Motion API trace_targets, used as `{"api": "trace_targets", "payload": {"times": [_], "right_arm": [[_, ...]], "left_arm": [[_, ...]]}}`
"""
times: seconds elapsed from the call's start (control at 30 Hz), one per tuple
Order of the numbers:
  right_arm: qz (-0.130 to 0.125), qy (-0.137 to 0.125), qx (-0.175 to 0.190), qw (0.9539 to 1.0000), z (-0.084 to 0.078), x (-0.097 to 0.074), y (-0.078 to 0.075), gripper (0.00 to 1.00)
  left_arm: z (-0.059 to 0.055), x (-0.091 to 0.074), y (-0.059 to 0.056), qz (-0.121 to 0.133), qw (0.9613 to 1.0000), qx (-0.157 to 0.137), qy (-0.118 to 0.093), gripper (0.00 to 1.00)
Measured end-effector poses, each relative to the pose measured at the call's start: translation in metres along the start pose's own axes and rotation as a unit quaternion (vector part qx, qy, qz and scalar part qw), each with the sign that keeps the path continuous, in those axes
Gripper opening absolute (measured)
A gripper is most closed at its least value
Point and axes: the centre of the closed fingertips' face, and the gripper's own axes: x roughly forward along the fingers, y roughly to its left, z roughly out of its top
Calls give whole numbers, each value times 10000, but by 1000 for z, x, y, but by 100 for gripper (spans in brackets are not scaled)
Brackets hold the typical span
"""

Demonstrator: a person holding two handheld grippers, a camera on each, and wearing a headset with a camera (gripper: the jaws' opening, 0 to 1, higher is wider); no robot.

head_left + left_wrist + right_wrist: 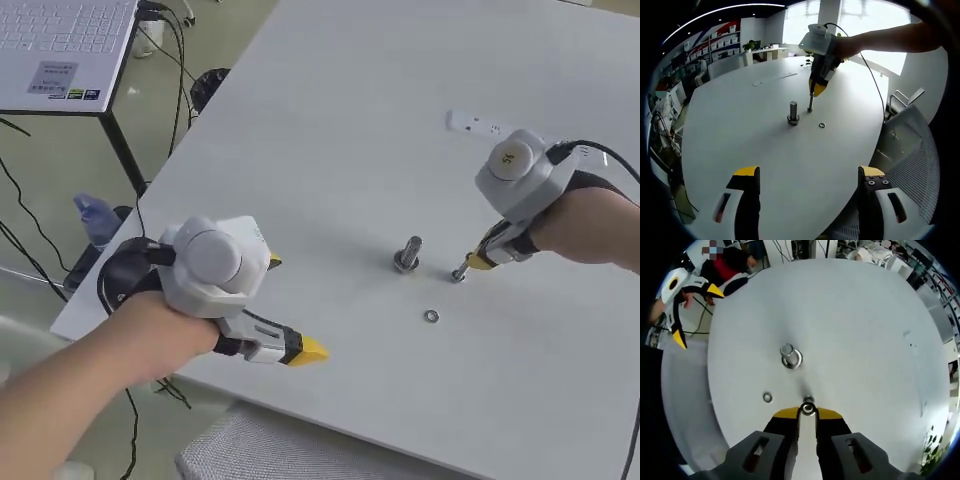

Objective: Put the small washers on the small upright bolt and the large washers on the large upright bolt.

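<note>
On the white table (330, 150) the large upright bolt (409, 253) stands with a large washer (791, 359) around its base. Just right of it is the small upright bolt (458, 272). My right gripper (472, 264) sits at that bolt's top, jaws nearly together on a small washer (808, 408). The left gripper view shows the right gripper (816, 90) above the small bolt (810, 103) and the large bolt (793, 111). A loose small washer (431, 316) lies flat nearer the front edge. My left gripper (291, 306) hovers open over the table's front left, holding nothing.
A laptop (60, 50) rests on a stand off the table's left, with cables and a blue bottle (95, 218) below. A mesh chair (250, 450) stands at the front edge. A white strip (470, 124) lies behind the right gripper.
</note>
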Motion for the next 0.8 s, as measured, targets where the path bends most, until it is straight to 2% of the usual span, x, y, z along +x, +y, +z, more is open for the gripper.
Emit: {"api": "trace_targets", "payload": {"times": [0.8], "right_arm": [[-97,54,-168,9998,1,17,-1,12]], "left_arm": [[-3,-3,1,20,10000,-58,21,79]]}}
